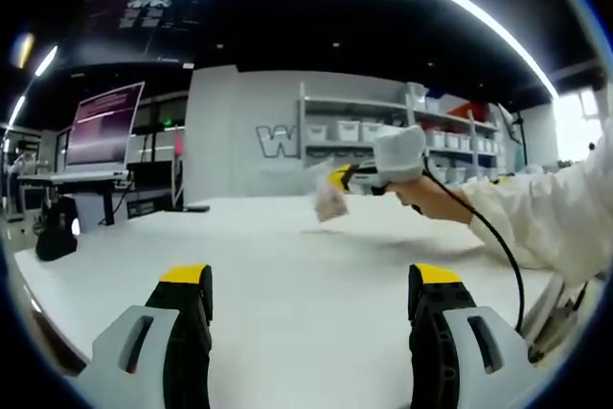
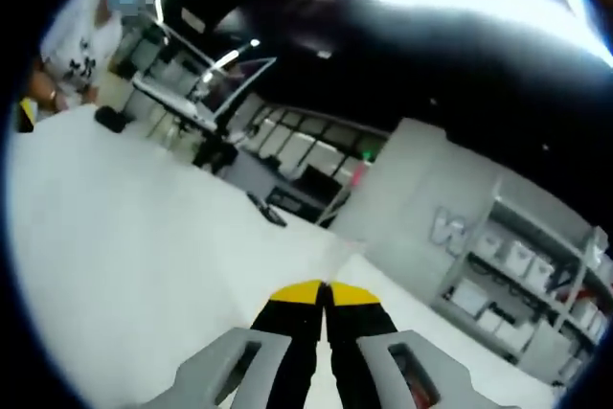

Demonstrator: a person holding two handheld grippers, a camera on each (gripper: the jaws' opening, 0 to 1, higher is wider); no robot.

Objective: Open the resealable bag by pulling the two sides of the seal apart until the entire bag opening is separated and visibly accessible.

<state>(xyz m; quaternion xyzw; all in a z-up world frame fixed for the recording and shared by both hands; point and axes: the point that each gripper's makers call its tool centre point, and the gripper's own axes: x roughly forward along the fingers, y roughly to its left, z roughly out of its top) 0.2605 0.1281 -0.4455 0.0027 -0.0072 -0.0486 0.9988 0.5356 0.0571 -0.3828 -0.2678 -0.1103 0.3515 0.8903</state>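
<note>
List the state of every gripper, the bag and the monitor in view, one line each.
left gripper: jaws wide apart, nothing between them, above the white table.
right gripper: jaws closed, lifted off the table.
bag: held up off the table at the right gripper's tips; whether its seal is open is too blurred to tell.
monitor: switched on, screen lit.

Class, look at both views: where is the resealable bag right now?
In the left gripper view, the bag hangs right of centre above the white table, pinched in the right tool.
</note>
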